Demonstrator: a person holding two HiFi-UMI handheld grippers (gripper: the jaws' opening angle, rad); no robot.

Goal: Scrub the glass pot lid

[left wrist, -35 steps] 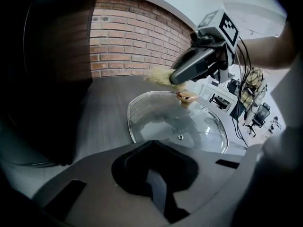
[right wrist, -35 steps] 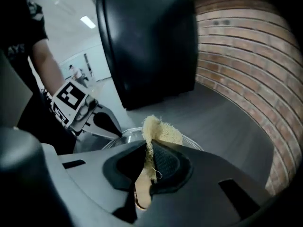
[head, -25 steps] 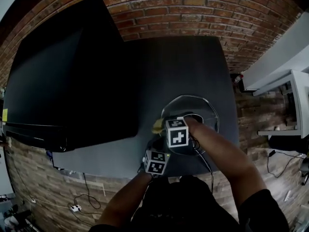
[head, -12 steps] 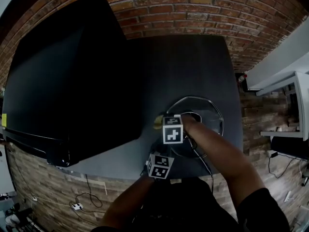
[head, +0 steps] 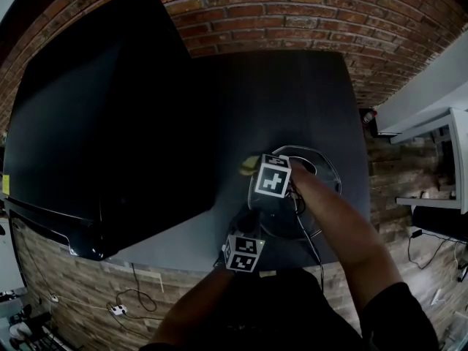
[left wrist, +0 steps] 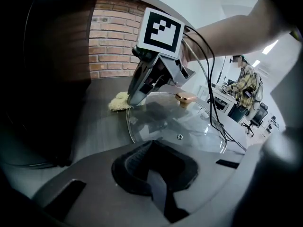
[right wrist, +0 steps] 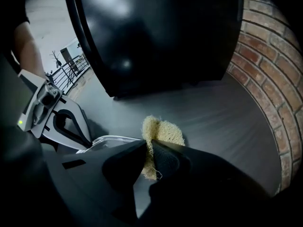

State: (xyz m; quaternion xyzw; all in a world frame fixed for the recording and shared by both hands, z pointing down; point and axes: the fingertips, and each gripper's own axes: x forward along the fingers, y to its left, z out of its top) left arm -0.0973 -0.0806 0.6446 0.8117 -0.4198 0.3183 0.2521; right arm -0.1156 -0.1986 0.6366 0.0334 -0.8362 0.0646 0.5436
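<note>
We log one black screen [head: 102, 108] at the left of the dark surface [head: 278, 86]. We count two tongs. The left tongs [left wrist: 152, 162] are closed on the near rim of the single glass pot lid [left wrist: 180, 122], which lies on the surface. The right tongs [right wrist: 146, 148] are clamped on one yellow fibrous scrubber [right wrist: 165, 131], which meets the surface just beside the lid's rim.

Glass lid [head: 325, 180] flat on dark table [head: 278, 101], toward near right corner. Right gripper [head: 256, 171] above lid's left rim, yellow sponge [head: 247, 165] at its tip, just off the glass. Left gripper [head: 245, 229] at lid's near-left edge. Large black panel [head: 102, 108] alongside; brick [head: 292, 13] beyond.
</note>
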